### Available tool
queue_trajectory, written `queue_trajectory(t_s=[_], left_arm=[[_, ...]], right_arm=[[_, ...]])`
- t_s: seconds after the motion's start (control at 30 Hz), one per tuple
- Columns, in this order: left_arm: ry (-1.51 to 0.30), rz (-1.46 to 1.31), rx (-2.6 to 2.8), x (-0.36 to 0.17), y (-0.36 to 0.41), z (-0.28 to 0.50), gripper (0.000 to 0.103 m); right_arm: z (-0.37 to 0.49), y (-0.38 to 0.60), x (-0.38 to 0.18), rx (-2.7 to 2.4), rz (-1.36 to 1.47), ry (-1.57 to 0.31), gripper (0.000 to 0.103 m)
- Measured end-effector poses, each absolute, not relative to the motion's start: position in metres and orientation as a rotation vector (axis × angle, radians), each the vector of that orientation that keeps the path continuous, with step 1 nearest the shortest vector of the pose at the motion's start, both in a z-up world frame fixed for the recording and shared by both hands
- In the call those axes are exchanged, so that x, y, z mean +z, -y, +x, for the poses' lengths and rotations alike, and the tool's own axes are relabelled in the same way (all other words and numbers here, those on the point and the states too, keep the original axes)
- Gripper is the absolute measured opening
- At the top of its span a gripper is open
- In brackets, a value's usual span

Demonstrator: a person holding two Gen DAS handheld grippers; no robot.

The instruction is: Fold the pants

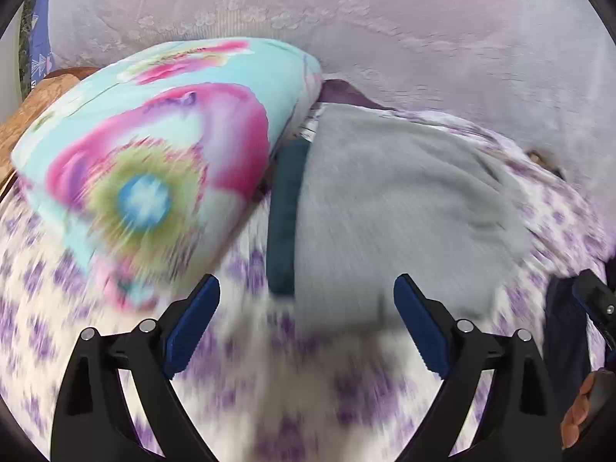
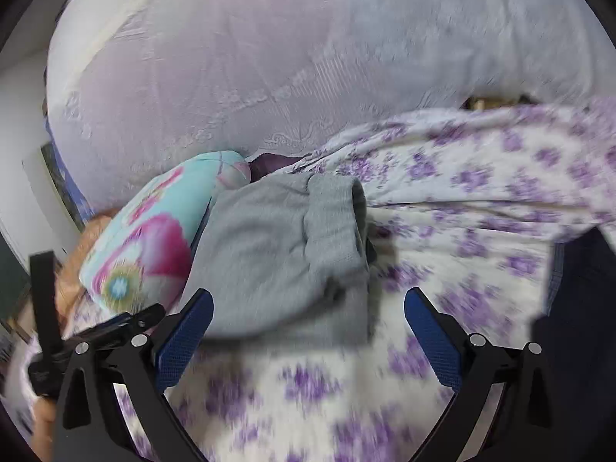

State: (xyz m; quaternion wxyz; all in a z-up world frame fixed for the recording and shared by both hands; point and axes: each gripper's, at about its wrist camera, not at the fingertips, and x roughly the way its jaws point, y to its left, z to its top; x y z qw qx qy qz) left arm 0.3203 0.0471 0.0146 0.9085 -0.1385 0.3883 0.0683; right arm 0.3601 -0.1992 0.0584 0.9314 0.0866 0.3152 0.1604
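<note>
The left gripper (image 1: 307, 288) has its jaws spread wide with nothing between the ribbed blue pads (image 1: 194, 323); beyond them lies only the bedsheet (image 1: 269, 385), white with a purple flower print. The right gripper (image 2: 308, 302) is likewise spread to its full width and grips nothing; the near edge of the folded pants (image 2: 277, 254) shows between its fingertips, but the pads stand clear of the cloth. The pants are soft grey knit, folded into a thick, roughly rectangular bundle with a ribbed cuff or waistband rolled over at its right end in the right wrist view. They lie on the sheet just beside a plump pillow (image 1: 146, 161), turquoise with large pink flowers, and seem to touch it. In the left wrist view a dark teal strip (image 1: 287, 215) runs along the bundle's left edge, between grey cloth and pillow. Behind everything rises a pale lilac embossed quilt (image 1: 346, 19). Both views are motion-blurred.
</note>
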Motion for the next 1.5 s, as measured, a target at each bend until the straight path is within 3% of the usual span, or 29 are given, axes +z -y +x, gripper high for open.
queue_trajectory(t_s=[0.2, 0.43, 0.63, 1.5], left_arm=[[-0.745, -0.239, 0.131, 0.021, -0.033, 0.208, 0.097], [-0.689, -0.228, 0.127, 0.000, -0.015, 0.121, 0.098], [-0.685, -0.174, 0.123, -0.022, -0.005, 0.107, 0.098], [-0.695, -0.116, 0.146, -0.022, 0.006, 0.103, 0.098]], right_arm=[[0.248, 0.203, 0.050, 0.298, 0.092, -0.553, 0.100], [0.155, 0.205, 0.036, 0.281, 0.076, -0.497, 0.100], [0.130, 0.208, 0.022, 0.244, 0.099, -0.399, 0.100], [0.133, 0.208, 0.002, 0.236, 0.104, -0.444, 0.100]])
